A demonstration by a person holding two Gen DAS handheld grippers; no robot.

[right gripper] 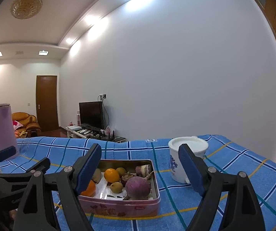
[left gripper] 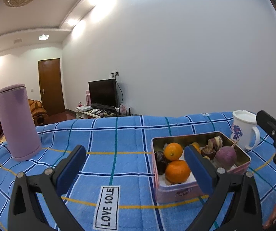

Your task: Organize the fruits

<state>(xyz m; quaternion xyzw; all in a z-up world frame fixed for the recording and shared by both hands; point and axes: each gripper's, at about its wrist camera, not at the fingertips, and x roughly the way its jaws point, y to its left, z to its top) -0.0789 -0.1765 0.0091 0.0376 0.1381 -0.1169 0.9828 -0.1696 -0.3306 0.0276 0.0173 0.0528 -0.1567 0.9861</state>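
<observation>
Living room with white walls, a brown door, a dark television [left gripper: 103, 92] on a low stand, and a gold ceiling lamp. In front, a table under a blue plaid cloth [left gripper: 118, 138] with a "LOVE SOLE" label.

Left gripper [left gripper: 135, 165]: jaws stand wide apart, nothing between the blue pads, held just above the cloth. Its right finger overlaps the near left corner of the tin in the left wrist view.

Right gripper [right gripper: 140, 165]: jaws also wide, empty, pointing over the tin toward the wall. The left gripper shows at the left edge of the right wrist view.

Pink tin [right gripper: 118, 206]: rectangular, lid off, flower print on the side, gold inner walls, white paper lining the bottom. It sits on the cloth right of centre, just in front of both grippers.

Contents: two oranges [left gripper: 177, 171] at the near left end, one behind the other; a dark brown fruit against the left wall, kind unclear. A purple turnip [right gripper: 138, 187] with a thin root tail lies at the right end. Beside it are a small yellow-green fruit [right gripper: 116, 187], a dark reddish bulb and a cut purple-and-white piece near the far wall.

White mug [right gripper: 180, 165] with a blue floral print and a lid stands just right of the tin, apart from it. A lilac flask [left gripper: 17, 121] stands upright well off to the left.
</observation>
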